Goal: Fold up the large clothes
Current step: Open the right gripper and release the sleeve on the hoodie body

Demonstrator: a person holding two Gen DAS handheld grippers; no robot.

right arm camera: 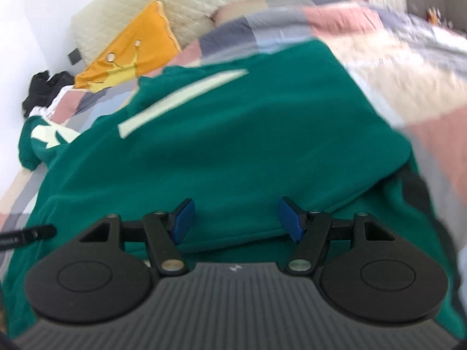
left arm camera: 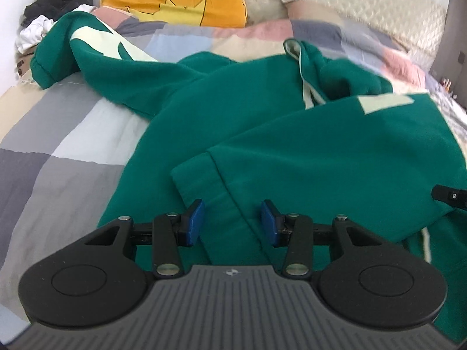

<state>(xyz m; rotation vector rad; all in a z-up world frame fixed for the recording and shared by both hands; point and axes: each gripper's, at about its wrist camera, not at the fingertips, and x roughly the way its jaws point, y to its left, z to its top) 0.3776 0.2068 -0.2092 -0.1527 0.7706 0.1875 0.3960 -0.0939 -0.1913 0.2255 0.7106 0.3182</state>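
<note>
Both tongs angle down over the bed. The left tongs (left arm camera: 232, 223) hang released, blue pads apart above the ribbed cuff (left arm camera: 198, 180) of a folded-in sleeve. The right tongs (right arm camera: 235, 218) gape wider, empty, over the green hoodie (right arm camera: 233, 134). The hoodie lies ahead of both on the patchwork quilt (left arm camera: 64, 145), its long axis running away toward the orange pillow (left arm camera: 186, 3); the other sleeve (left arm camera: 96, 55) stretches far left toward a pile of black and white clothes (left arm camera: 49, 5).

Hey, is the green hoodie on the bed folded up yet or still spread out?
Partly folded. One sleeve lies across the green hoodie; the other sleeve still stretches out over the bedspread.
</note>
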